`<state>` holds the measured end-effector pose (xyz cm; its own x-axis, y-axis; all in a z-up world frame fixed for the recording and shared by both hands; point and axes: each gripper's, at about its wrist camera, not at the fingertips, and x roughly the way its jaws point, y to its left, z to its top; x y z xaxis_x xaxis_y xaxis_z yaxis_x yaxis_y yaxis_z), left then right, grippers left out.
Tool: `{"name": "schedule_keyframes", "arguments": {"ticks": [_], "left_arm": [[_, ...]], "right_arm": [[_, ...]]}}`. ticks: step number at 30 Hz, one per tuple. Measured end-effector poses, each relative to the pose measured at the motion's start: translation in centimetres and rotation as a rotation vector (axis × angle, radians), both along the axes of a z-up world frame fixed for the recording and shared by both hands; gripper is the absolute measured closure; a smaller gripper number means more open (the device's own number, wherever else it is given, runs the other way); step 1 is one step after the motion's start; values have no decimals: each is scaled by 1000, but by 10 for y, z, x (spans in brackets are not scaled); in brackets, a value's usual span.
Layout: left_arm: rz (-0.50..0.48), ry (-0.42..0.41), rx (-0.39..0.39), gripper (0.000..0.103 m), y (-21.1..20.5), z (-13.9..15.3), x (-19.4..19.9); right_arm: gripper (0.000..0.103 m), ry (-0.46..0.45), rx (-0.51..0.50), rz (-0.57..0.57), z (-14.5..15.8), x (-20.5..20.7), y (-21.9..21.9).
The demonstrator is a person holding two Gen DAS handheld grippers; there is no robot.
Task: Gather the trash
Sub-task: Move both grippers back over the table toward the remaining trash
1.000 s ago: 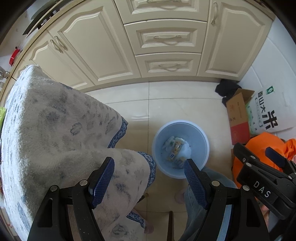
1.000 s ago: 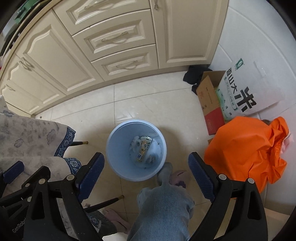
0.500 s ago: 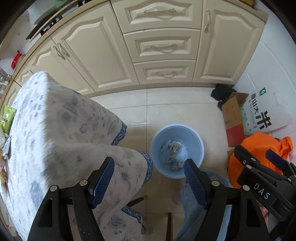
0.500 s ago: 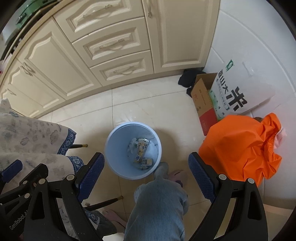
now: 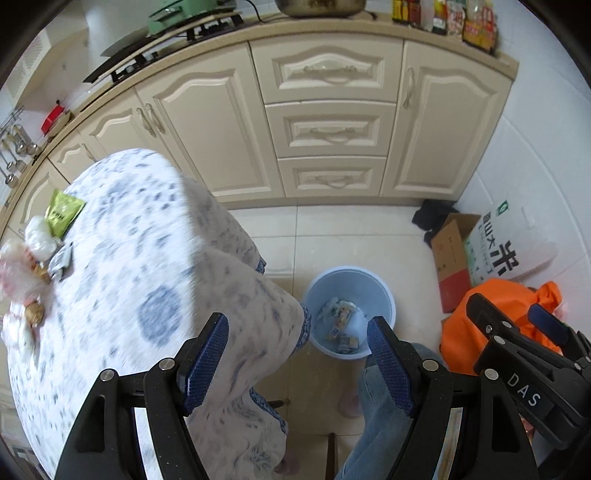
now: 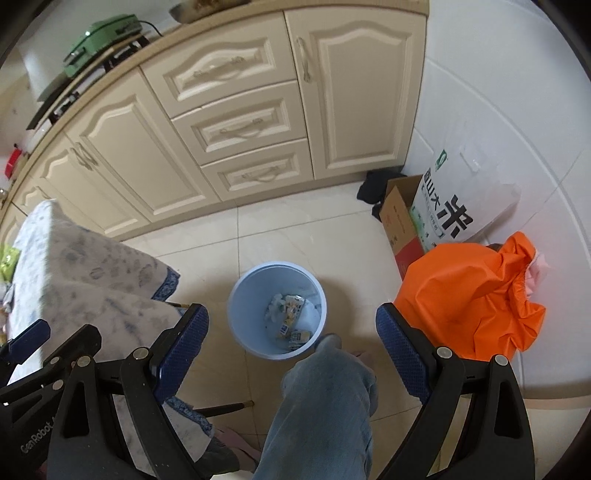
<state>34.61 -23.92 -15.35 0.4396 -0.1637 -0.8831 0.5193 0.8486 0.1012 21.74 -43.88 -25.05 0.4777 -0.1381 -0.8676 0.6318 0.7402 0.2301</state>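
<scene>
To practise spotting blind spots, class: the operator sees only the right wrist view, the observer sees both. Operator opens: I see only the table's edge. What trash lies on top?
Observer: Crumpled white plastic and brown scraps lie beside a green packet on the tablecloth.
Operator: Are the left tongs carrying anything?
Observer: No, the left tongs are open and empty.
Operator: What's on the counter's right end?
Observer: Bottles and packets stand there.
</scene>
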Motion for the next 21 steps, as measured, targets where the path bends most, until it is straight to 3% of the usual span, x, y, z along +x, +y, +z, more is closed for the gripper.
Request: {"name": "schedule_keyframes", "arguments": {"ticks": [9,21], "left_arm": [[73,-86,-92,29,85,49,-54],[260,-161,-146,29,196,89,-110]], "right_arm": [[7,-116,-92,33,55,-23,45],[4,-266,-168,200,110,-21,140]]}}
